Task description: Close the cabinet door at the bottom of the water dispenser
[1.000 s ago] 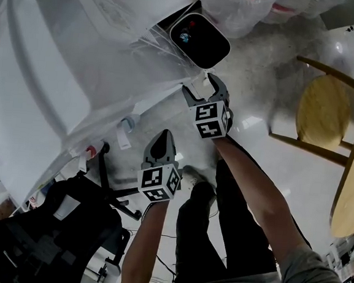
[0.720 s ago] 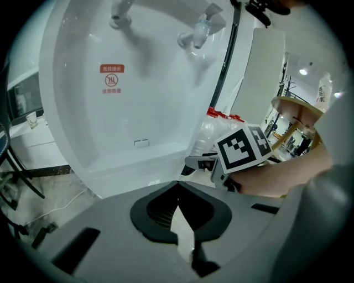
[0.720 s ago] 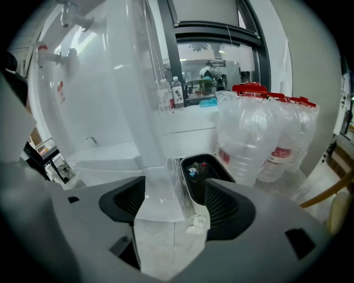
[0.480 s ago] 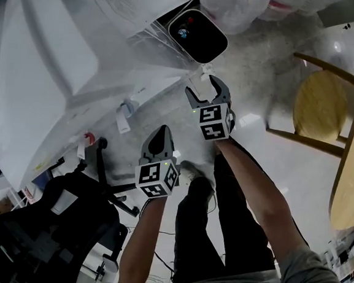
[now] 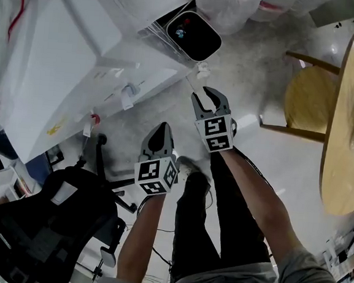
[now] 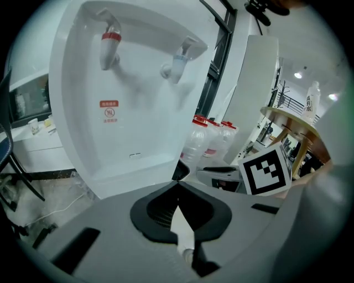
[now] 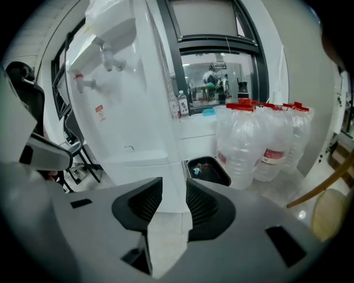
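Note:
The white water dispenser (image 5: 80, 55) fills the upper left of the head view. Its red tap (image 6: 110, 44) and blue tap (image 6: 178, 59) show in the left gripper view. Its lower front (image 7: 160, 182) reads as a flat white face with no door standing out from it. My right gripper (image 5: 207, 97) hangs just off the dispenser's bottom corner without touching it. Its jaws (image 7: 174, 183) have just been closing and stand partly open with nothing between them. My left gripper (image 5: 161, 129) is nearer me, shut and empty (image 6: 177, 185).
A black bin (image 5: 194, 37) stands beside the dispenser's foot, with several large water bottles (image 7: 260, 143) behind it. A wooden stool (image 5: 307, 100) and a round wooden table (image 5: 351, 122) are at the right. A black office chair (image 5: 53, 219) is at the lower left.
Both grippers have drawn back from the dispenser toward me. The right gripper's jaws have narrowed from wide open. The left gripper stays shut.

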Available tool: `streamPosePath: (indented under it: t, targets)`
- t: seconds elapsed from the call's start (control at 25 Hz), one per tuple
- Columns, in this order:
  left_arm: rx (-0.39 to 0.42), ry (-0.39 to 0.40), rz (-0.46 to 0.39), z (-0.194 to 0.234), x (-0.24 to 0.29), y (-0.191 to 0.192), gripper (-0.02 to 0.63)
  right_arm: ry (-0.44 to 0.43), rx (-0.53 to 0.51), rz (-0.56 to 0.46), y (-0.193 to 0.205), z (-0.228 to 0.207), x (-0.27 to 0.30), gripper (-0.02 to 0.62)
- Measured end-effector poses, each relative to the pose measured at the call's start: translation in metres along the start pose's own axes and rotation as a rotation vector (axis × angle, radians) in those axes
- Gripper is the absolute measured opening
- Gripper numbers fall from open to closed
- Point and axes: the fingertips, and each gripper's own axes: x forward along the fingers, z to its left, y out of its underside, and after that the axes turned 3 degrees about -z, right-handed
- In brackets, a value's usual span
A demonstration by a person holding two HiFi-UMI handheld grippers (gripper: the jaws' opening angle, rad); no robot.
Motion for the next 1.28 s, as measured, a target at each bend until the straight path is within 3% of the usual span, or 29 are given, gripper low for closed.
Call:
streamPosePath:
  t: [0.24,0.64,1.28]
  targets:
    - [0.022,0.007,-0.029,-0.017,-0.028,-0.030,0.006,-0.015,0.015,-0.026,-0.021,0.012,-0.045,0.093]
    - [0.084,0.025,-0.095,-0.050,-0.070,-0.091,0.006,-0.026,0.035,-0.140,-0.096,0.030,-0.110,0.025]
    - [0.150,0.060,-0.237,-0.110,-0.163,-0.201,0.006,-0.053,-0.006,-0.286,-0.217,0.049,-0.241,0.008]
